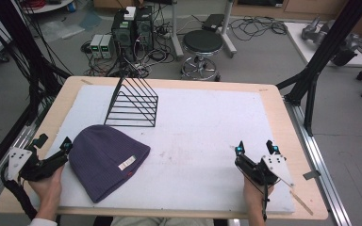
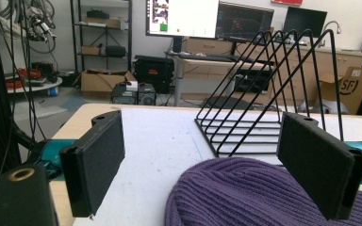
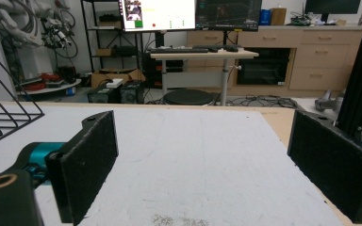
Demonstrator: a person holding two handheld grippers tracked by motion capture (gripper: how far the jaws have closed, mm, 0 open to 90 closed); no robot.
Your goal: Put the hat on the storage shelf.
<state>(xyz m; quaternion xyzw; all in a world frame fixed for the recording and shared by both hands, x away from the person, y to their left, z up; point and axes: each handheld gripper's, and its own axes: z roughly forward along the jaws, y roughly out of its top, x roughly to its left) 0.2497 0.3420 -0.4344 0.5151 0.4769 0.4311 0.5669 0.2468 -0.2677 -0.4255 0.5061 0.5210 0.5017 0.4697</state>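
Purple beanie (image 1: 106, 160) with unreadable white label (image 1: 127, 163), left gripper (image 1: 53, 142) and right gripper (image 1: 255, 148) jaws wide.

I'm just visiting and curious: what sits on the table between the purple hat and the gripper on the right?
Nothing. In the high view, the stretch of white mat between the hat and the right gripper is bare.

The purple beanie (image 2: 264, 197) is cut off by the left gripper view's bottom edge
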